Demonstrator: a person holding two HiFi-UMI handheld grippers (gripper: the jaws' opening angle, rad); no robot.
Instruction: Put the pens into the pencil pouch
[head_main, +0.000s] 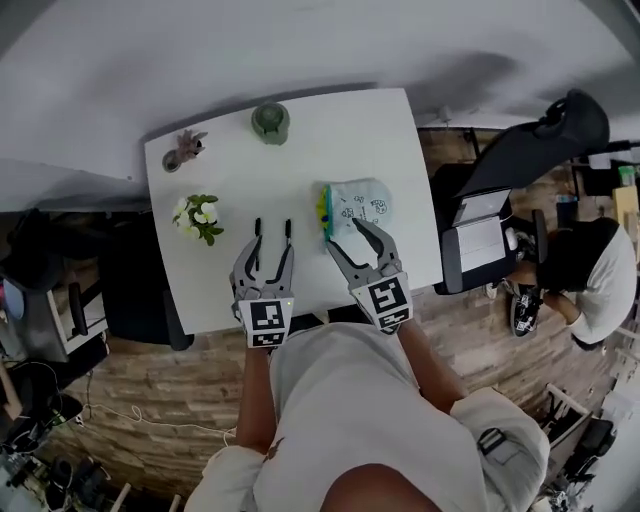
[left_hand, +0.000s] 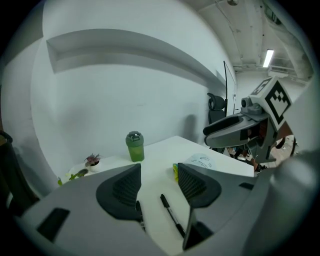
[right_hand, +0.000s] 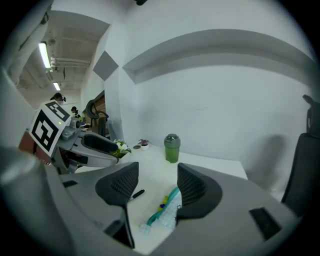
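Two grippers hang with jaws apart, gripping nothing. The left gripper (head_main: 268, 255) is above two pens (left_hand: 170, 214) lying side by side on the table (head_main: 300, 160). The right gripper (head_main: 345, 235) is over the pouch (head_main: 358, 205) — it lies just right of the pens.

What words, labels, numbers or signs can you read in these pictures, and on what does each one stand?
No word or number is readable anywhere.
Pencil pouch: dark printed doodles, too small to read.
Left marker cube and right marker cube: black-and-white square patterns only, no letters.
Green bottle: no label shows.
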